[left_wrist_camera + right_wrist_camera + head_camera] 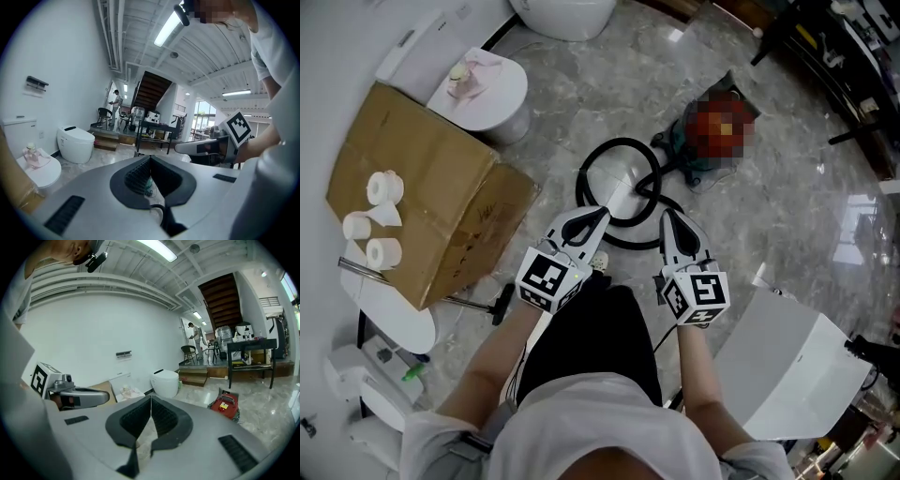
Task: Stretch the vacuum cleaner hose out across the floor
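- Grey marble floor (787, 216) is spreading under the whole scene, and a cardboard box (431, 178) is lying off to the outer side of the left gripper (602, 214) (three paper rolls (382, 190) are sitting on top of the box).
- That left gripper is pointing forward and slightly down, with its jaws pressed together on nothing.
- Just beside it, the right gripper (667, 216) is hovering, its jaws likewise closed and empty.
- Ahead of and below both tips, the vacuum cleaner hose (617, 142) is lying coiled in a loop on the floor, and its near curve is showing between the two grippers. Neither gripper is holding it.
- Beyond the loop, ahead and to the right of the right gripper, the red vacuum cleaner (226, 405) is sitting on the floor.
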{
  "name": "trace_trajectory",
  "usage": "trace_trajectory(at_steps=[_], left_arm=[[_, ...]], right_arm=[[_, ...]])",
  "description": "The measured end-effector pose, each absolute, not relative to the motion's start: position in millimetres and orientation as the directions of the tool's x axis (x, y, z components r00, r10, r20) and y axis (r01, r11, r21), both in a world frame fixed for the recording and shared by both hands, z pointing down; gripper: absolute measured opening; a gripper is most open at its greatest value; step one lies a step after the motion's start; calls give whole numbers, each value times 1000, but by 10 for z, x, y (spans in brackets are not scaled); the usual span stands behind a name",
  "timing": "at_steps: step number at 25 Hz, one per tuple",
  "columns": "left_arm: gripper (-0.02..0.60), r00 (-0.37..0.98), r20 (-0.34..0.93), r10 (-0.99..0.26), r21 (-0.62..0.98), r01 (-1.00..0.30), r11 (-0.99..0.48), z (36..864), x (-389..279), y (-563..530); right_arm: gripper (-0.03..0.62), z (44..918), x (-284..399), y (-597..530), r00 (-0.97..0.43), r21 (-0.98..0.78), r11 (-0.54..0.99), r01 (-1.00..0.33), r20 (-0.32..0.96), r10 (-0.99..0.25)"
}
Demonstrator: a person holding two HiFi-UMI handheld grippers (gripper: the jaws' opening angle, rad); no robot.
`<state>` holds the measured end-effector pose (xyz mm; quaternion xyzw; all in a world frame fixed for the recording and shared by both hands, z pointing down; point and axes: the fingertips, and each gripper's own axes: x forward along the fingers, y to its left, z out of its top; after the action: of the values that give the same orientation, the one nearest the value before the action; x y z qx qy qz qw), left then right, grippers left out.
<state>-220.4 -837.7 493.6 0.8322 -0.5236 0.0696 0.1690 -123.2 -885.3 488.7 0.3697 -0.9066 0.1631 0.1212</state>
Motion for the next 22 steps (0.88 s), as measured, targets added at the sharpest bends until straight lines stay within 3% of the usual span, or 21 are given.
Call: trace_trajectory(at_steps=[13,22], left_arm=[[8,490,345,-800,270,-868,-416,6040,-2094,-8610],[8,518,330,-789,323,-848,-421,7308,-1844,-8798]], right_arm=[[14,5986,-1134,-9085,-701,-229,678,-698,410,-583],[14,7263,-935,-9233,-713,-258,677,-689,412,-568]])
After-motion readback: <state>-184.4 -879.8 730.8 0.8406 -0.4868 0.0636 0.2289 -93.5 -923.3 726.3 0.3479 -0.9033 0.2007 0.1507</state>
